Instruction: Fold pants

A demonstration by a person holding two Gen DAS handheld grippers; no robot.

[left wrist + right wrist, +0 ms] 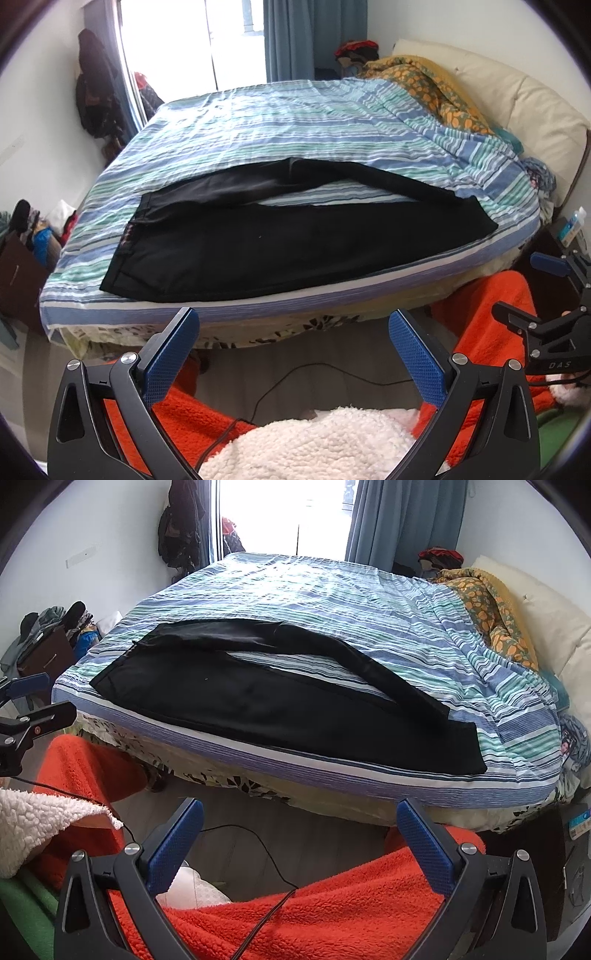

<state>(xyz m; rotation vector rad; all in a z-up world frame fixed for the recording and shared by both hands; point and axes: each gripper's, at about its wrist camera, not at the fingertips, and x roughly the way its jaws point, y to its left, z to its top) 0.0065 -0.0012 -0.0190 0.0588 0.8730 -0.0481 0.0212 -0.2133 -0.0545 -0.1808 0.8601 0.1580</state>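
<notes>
Black smooth-fabric pants (258,236) lie spread near the striped blue-green bedsheet's (295,114) front edge; left gripper (293,354) and right gripper (299,838) hover released, short of the mattress.

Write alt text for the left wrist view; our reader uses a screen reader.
Black pants lie spread on a striped bedsheet, legs apart. The left hand-held gripper is open and empty, short of the bed; the right hand-held gripper shows at the right edge.

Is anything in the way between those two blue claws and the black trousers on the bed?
Nothing visible. Both the left gripper and right gripper hang open short of the bed's edge, and the pants lie uncovered on the striped sheet.
</notes>
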